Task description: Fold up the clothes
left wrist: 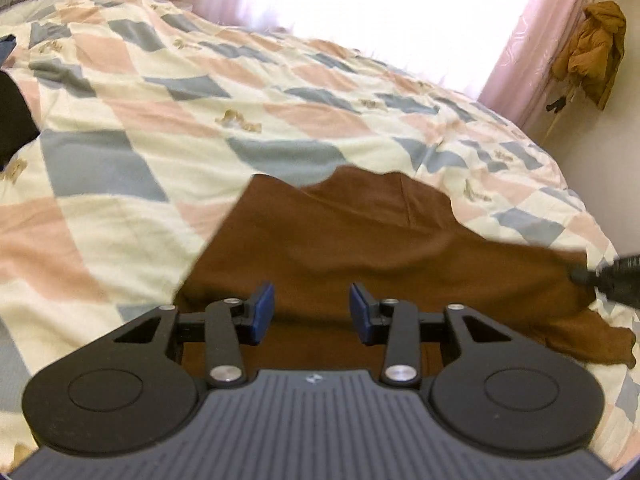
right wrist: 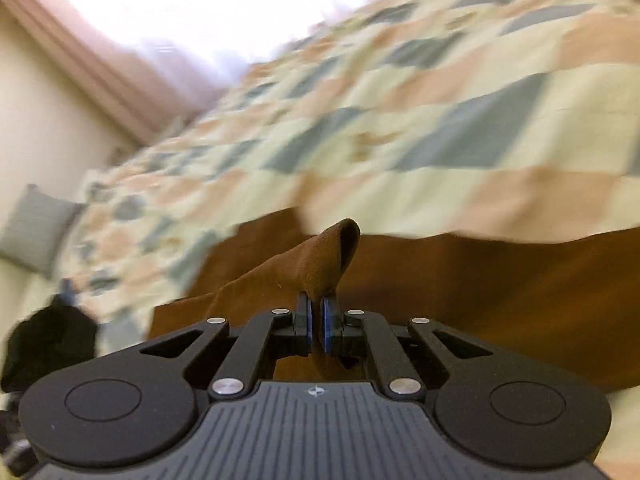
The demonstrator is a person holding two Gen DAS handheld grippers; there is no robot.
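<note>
A brown garment (left wrist: 360,240) is spread on the quilt-covered bed (left wrist: 160,120), apparently not yet folded, though blur hampers judgement. One edge is pinched by the narrowed right tongs (right wrist: 316,320); the left tongs (left wrist: 312,312) gape wide above the garment, empty.

Right tongs (right wrist: 316,320) pinched on a raised fold of brown garment (right wrist: 480,292) (patchwork quilt (right wrist: 440,120) behind, blurred)

A plain brown garment (left wrist: 360,240) lies on a quilt (left wrist: 160,120) patterned in cream, pale pink and grey-blue diamonds, with pink curtains (left wrist: 516,52), a mustard-brown jacket (left wrist: 592,52), a grey pillow (right wrist: 36,228), and black grippers with blue pads (left wrist: 264,308).
</note>
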